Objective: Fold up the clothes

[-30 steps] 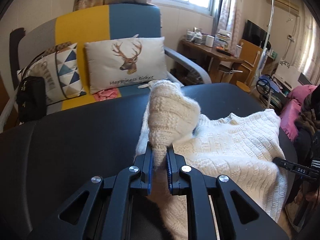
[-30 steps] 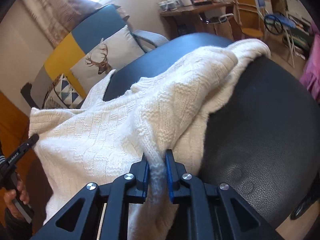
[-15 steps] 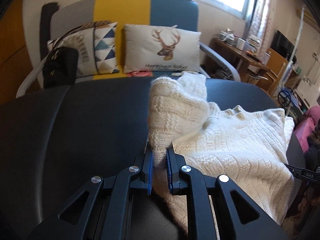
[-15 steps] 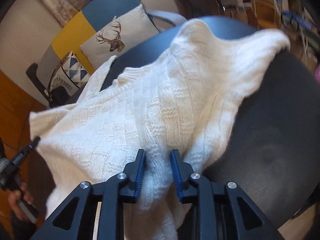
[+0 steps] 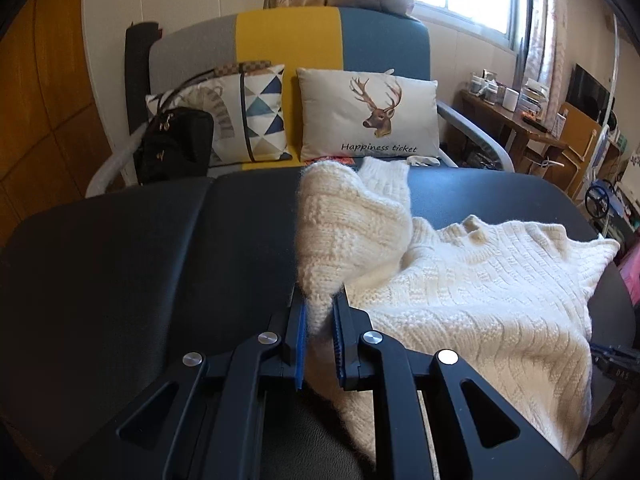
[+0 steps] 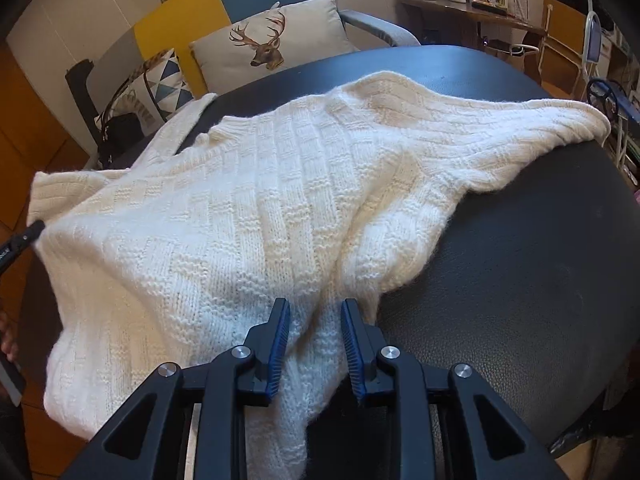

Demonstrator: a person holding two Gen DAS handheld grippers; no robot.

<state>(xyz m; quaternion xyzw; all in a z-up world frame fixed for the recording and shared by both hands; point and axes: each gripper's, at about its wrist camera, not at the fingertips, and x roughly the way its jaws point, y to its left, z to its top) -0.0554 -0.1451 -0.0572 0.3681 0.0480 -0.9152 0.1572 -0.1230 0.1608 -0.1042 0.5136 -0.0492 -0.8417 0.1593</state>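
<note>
- Left wrist view: my left gripper (image 5: pixel 319 308) pinches a fold of the cream knitted sweater (image 5: pixel 460 292), pads pressed tight on the wool and lifting it into a peak. The rest of the sweater lies spread on the black padded table (image 5: pixel 120 260), toward the right. Beyond the table stands a sofa (image 5: pixel 288 36) with a deer cushion (image 5: pixel 370 114).
- Right wrist view: my right gripper (image 6: pixel 315 312) has just been opening; its jaws stand apart, with sweater (image 6: pixel 248 200) knit lying slack between them, not clamped. The sweater drapes across the table (image 6: pixel 540 260).
</note>
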